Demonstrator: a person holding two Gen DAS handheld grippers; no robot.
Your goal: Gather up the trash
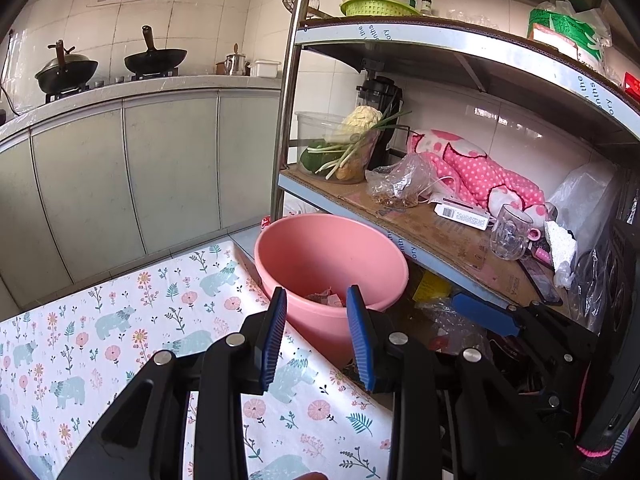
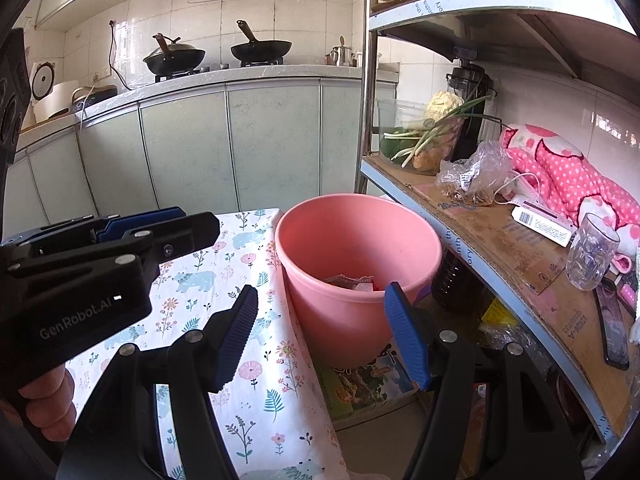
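Both wrist cameras look down and forward over the cloth-covered table's (image 1: 120, 320) far right corner, close to the pink bucket (image 1: 332, 256) beside it. The right view sits further back; both share bucket, shelf rack (image 2: 500, 240) and stove counter (image 2: 240, 76).

White tiled walls (image 2: 304, 12) are seen behind a counter (image 2: 248, 72) fitted with pale green cabinet doors (image 2: 272, 140). A metal shelf rack (image 2: 370, 80) lined with cardboard (image 2: 500, 240) is set at the right, and the room is lit by daylight.
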